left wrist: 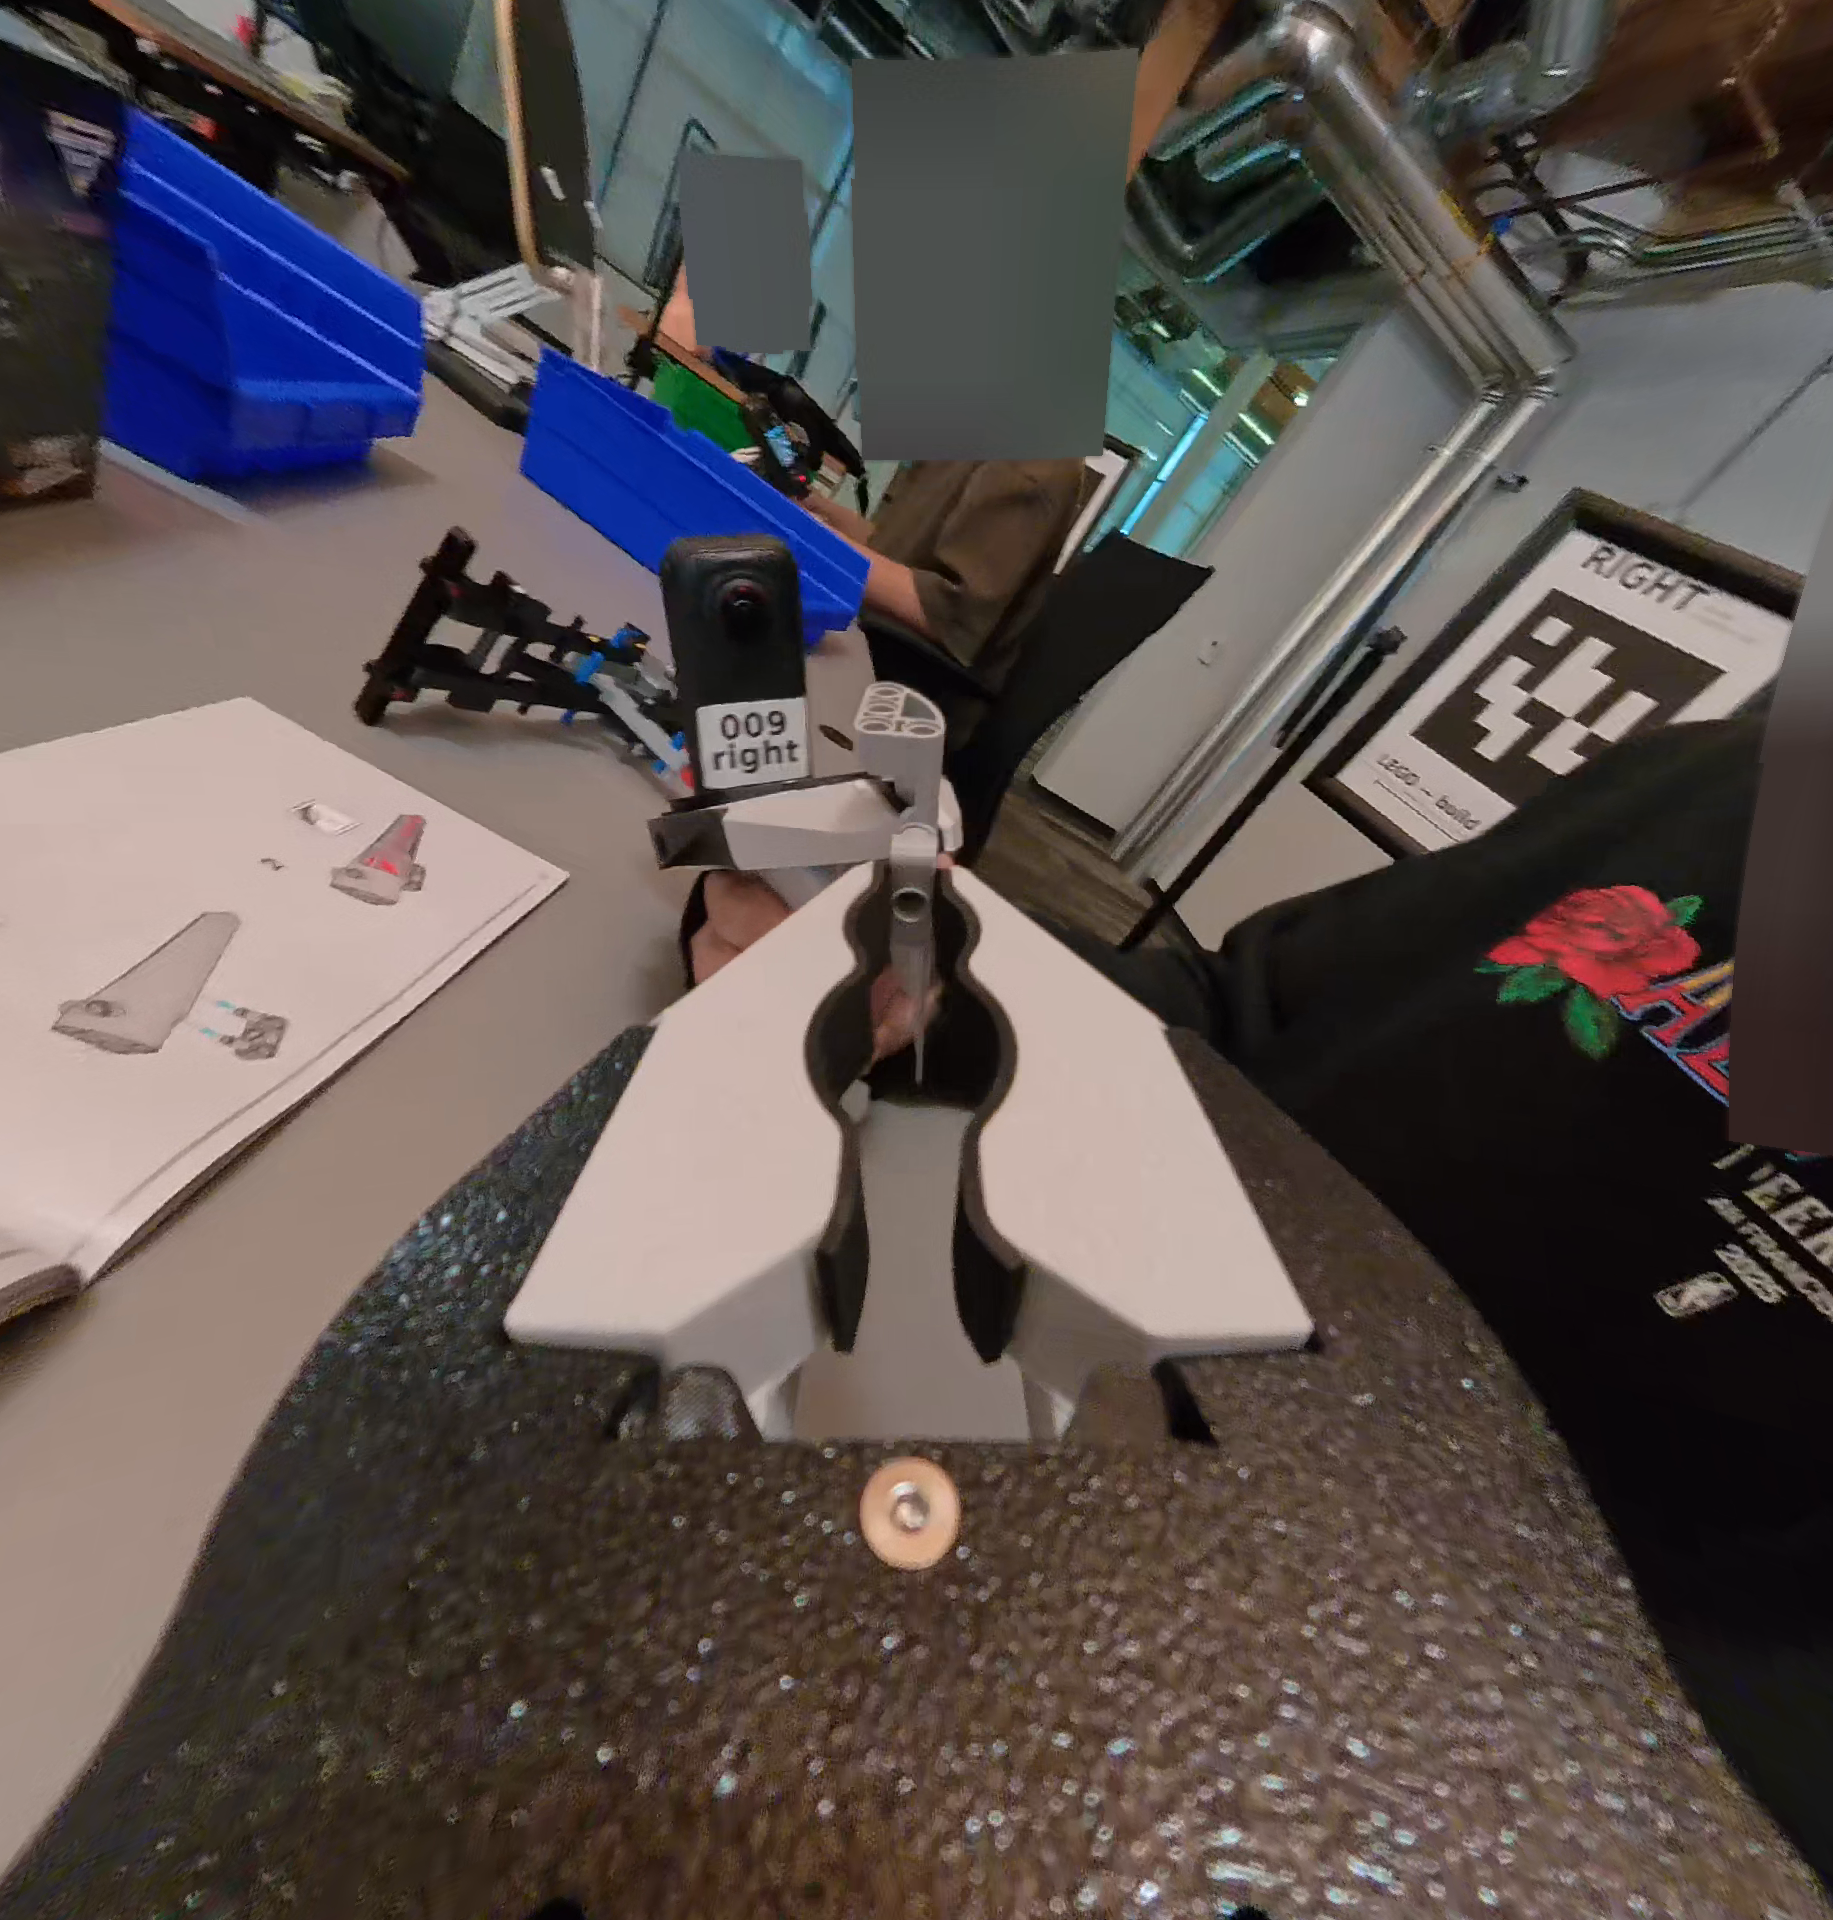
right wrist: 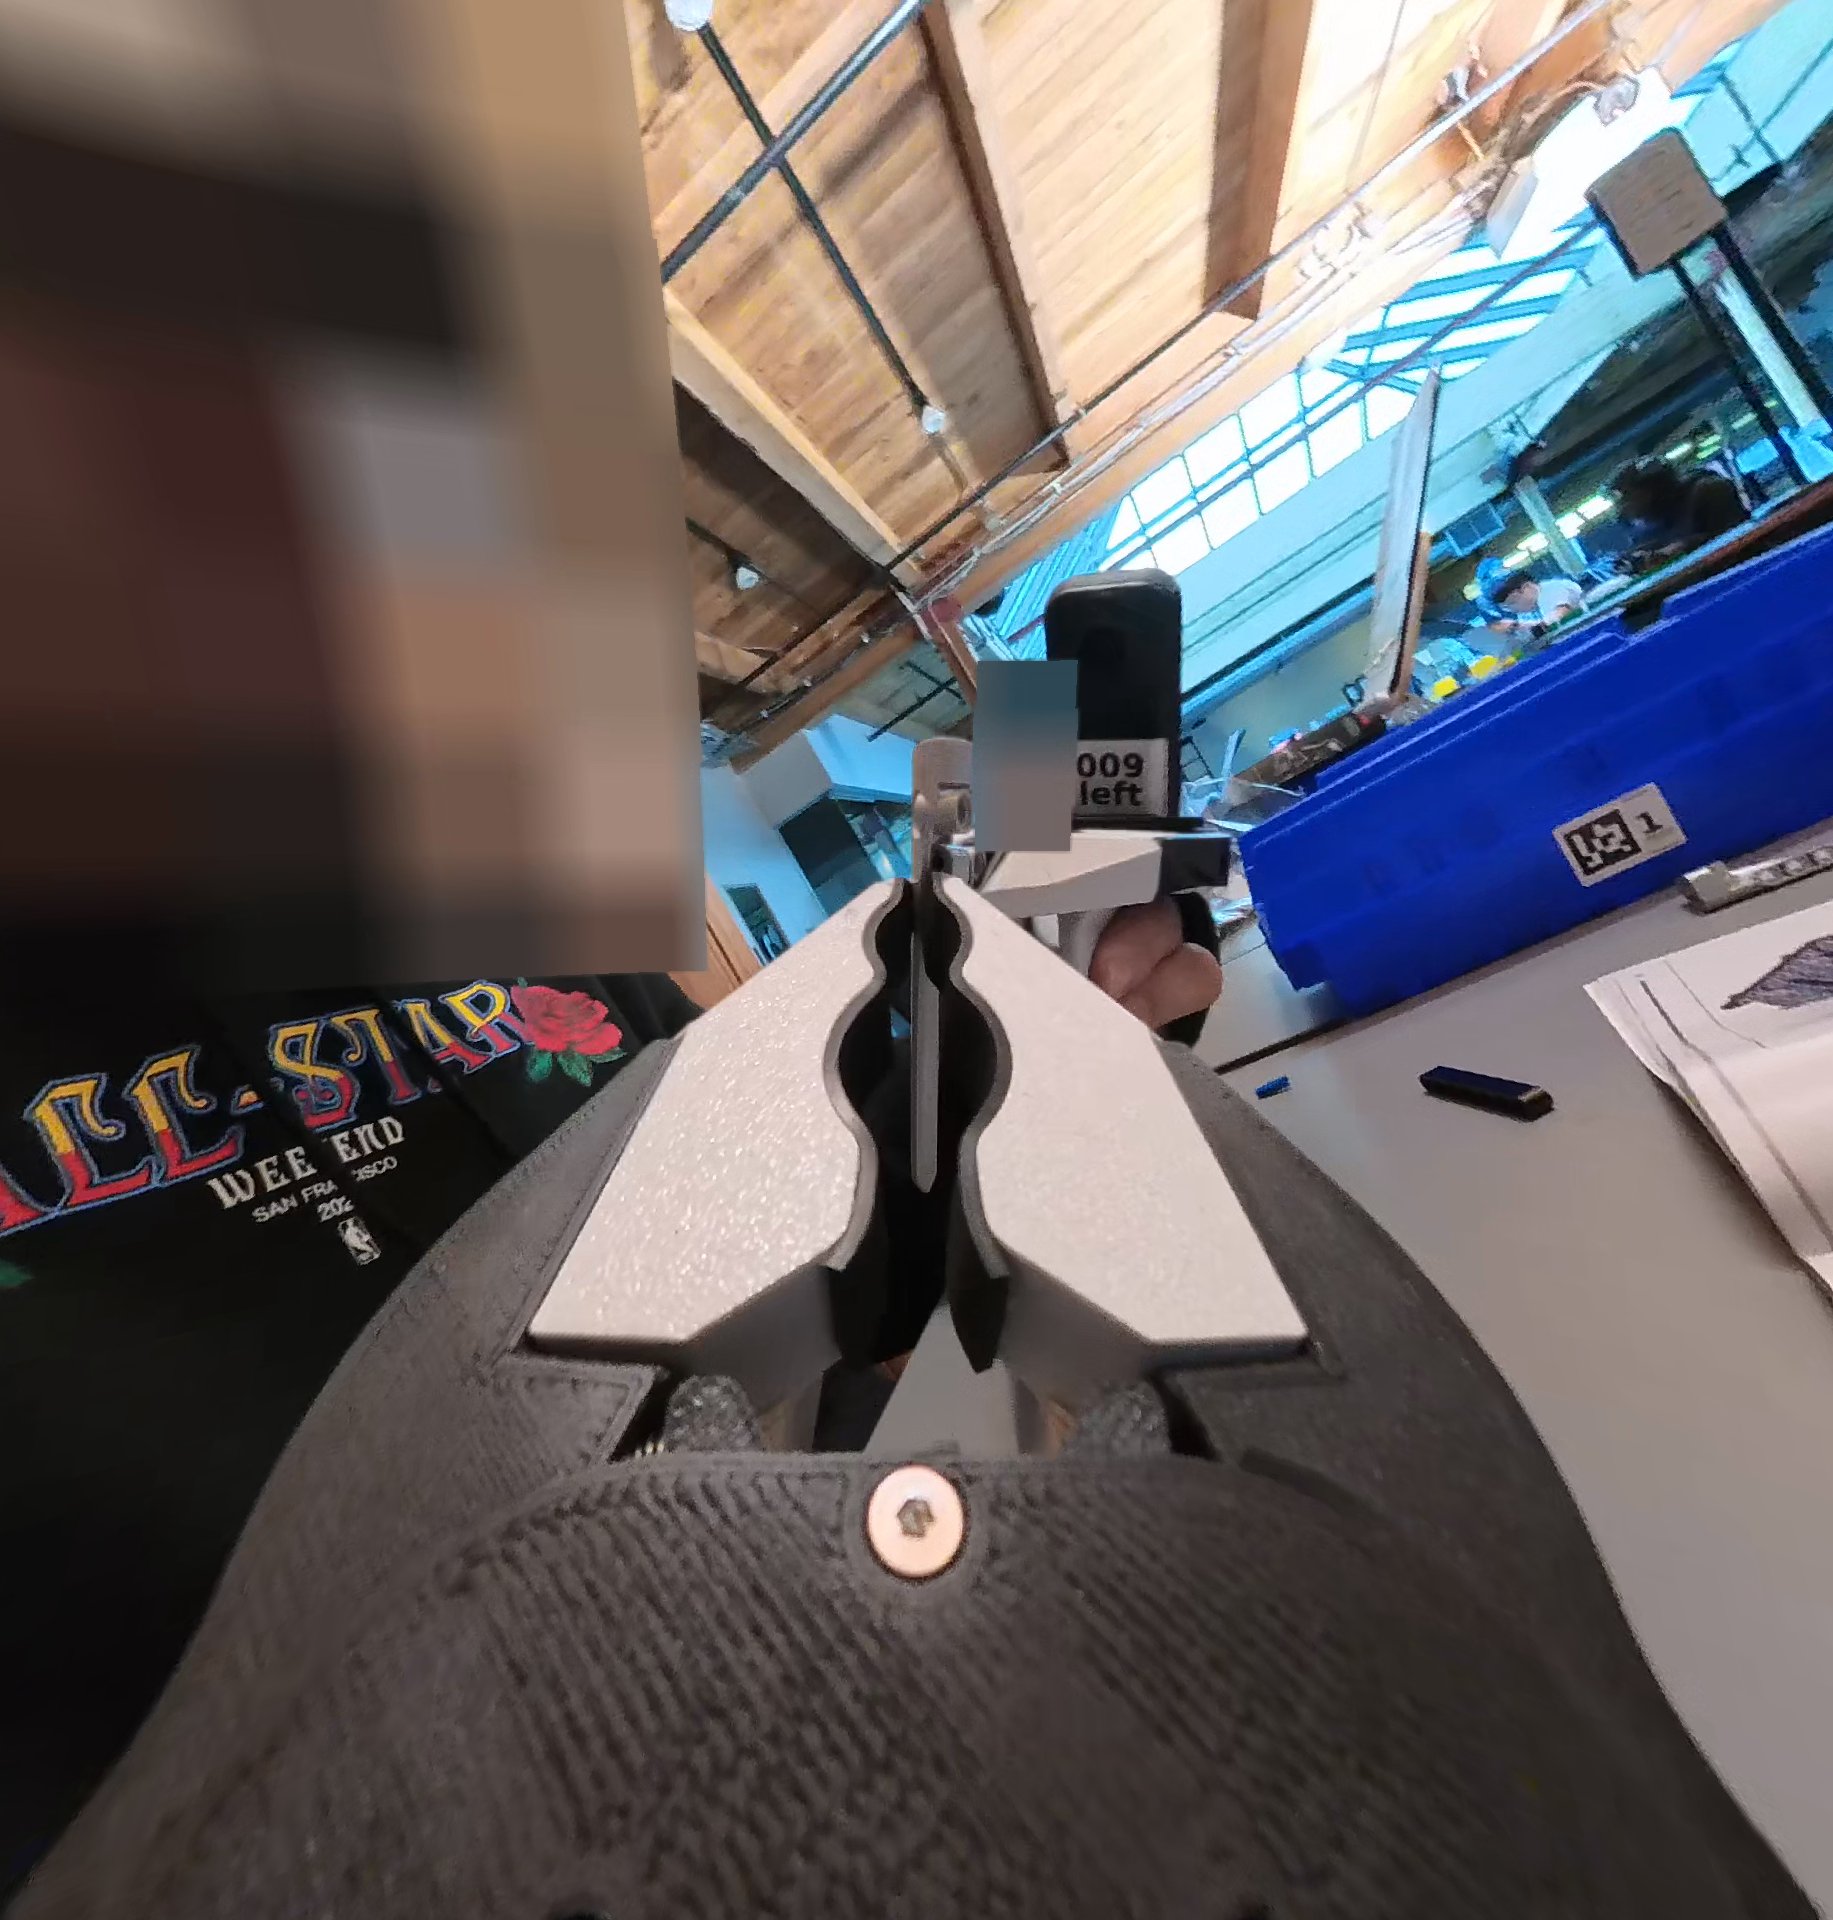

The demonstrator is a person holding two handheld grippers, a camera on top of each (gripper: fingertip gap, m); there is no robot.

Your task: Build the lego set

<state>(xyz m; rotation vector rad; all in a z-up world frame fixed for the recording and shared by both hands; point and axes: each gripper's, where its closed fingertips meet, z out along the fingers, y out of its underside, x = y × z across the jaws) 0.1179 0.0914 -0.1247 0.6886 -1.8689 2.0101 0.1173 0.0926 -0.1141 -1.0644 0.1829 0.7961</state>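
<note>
A grey tapered Lego panel (left wrist: pixel 896 727) hangs upright between my two grippers, which face each other above the table edge. Its wide end with holes points up and its thin tip points down. My left gripper (left wrist: pixel 912 883) is shut on a small grey part with a pin hole (left wrist: pixel 910 896) at the panel's middle. My right gripper (right wrist: pixel 933 883) is shut on the panel, seen edge-on (right wrist: pixel 926 1039) through its finger gap. The right gripper (left wrist: pixel 896 821) and the left gripper (right wrist: pixel 959 862) each show in the other's view. I cannot tell whether the two parts are joined.
An open instruction booklet (left wrist: pixel 216 935) lies on the grey table (left wrist: pixel 268 1299). Behind it is a black Lego assembly (left wrist: pixel 507 644). Blue bins (left wrist: pixel 257 322) (right wrist: pixel 1577 769) stand at the back. A dark blue piece (right wrist: pixel 1483 1091) lies loose. A person in a black shirt (left wrist: pixel 1514 1039) is close by. Left and right tips are no more than a few centimetres apart.
</note>
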